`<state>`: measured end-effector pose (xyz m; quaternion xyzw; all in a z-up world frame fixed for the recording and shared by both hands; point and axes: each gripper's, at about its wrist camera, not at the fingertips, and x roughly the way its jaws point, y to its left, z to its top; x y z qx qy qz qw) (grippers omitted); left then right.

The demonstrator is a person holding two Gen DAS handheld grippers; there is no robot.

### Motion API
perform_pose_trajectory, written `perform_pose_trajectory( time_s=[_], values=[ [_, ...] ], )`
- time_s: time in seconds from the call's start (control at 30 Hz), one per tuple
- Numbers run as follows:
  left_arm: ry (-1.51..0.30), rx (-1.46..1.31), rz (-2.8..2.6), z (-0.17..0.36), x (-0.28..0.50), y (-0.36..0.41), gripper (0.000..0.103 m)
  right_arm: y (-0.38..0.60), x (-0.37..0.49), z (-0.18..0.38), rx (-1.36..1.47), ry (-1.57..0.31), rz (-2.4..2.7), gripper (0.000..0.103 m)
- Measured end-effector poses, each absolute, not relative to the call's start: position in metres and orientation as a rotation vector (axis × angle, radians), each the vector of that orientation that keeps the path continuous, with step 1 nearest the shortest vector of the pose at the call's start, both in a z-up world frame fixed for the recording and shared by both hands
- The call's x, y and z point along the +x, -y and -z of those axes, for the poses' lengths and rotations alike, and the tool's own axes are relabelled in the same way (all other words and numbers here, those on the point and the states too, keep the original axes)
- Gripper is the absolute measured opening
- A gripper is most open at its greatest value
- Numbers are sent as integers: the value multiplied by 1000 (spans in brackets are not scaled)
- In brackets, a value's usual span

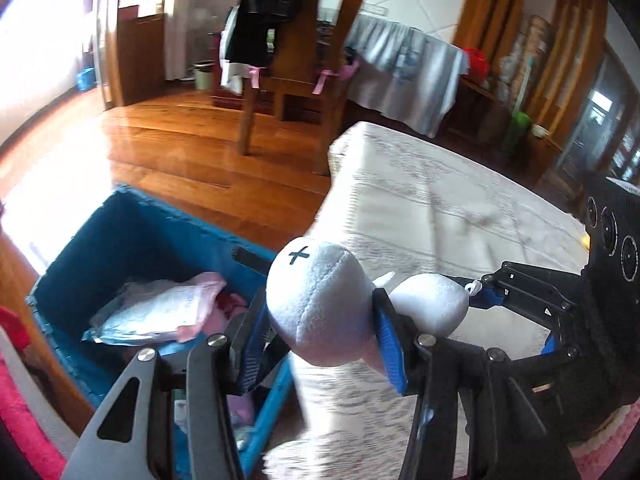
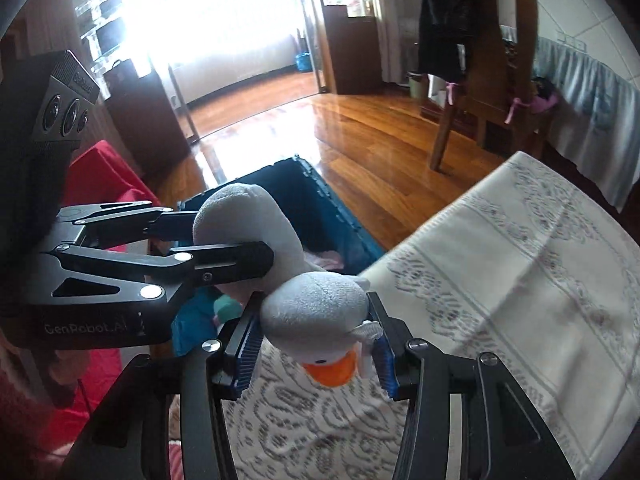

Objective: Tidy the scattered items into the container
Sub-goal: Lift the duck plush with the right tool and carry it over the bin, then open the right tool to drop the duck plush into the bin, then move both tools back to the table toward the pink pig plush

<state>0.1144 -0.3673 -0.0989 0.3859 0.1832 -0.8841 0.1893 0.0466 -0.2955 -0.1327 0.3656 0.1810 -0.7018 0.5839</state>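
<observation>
My left fingers (image 1: pixel 320 316) pinch the plush duck (image 1: pixel 320 304) body. My right fingers (image 2: pixel 316 344) pinch its head. Blue bin (image 1: pixel 132 232) lies beyond left fingers.

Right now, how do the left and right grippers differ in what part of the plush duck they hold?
The left gripper clamps the plush duck at its round body end marked with a black cross; the right gripper clamps the head, orange beak down. The left sits by the blue bin, the right over the white cloth. Both are shut on the same duck.

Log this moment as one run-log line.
carry | left gripper shut on plush duck body | right gripper shut on its head | above blue bin edge
</observation>
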Motion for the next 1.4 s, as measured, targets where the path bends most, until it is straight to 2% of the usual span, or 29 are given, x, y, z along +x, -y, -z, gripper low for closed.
perform_pose_trajectory(
  time_s=[0.13, 0.3, 0.4, 0.43, 0.47, 0.53, 0.77, 0.8, 0.83, 0.9, 1.1, 1.4],
  values=[
    [-576, 1050, 2406, 101, 130, 403, 49, 336, 56, 136, 837, -447, 1592, 48],
    [-563, 1042, 2358, 103, 135, 428, 49, 373, 59, 139, 842, -451, 1557, 48],
    [-574, 1032, 2335, 103, 139, 445, 54, 384, 59, 139, 855, -419, 1556, 50],
    [-580, 1027, 2328, 103, 141, 451, 57, 387, 58, 139, 857, -406, 1561, 58],
    [-575, 1028, 2307, 104, 142, 457, 57, 391, 55, 139, 861, -400, 1569, 75],
    [-557, 1035, 2247, 107, 143, 469, 62, 397, 51, 139, 869, -397, 1596, 100],
    [-558, 1050, 2133, 112, 151, 488, 64, 382, 37, 131, 899, -353, 1652, 100],
    [-554, 1055, 2141, 111, 149, 485, 69, 379, 34, 130, 902, -347, 1661, 100],
    [-549, 1060, 2151, 111, 146, 482, 77, 371, 28, 128, 908, -338, 1680, 101],
    [-538, 1069, 2173, 109, 140, 475, 84, 352, 13, 123, 923, -318, 1727, 100],
    [-457, 1152, 2345, 92, 84, 419, 84, 255, -43, 103, 964, -188, 1928, 101],
    [-278, 1279, 2660, 64, -12, 283, 84, 61, -99, 83, 1025, 9, 2299, 101]
  ],
)
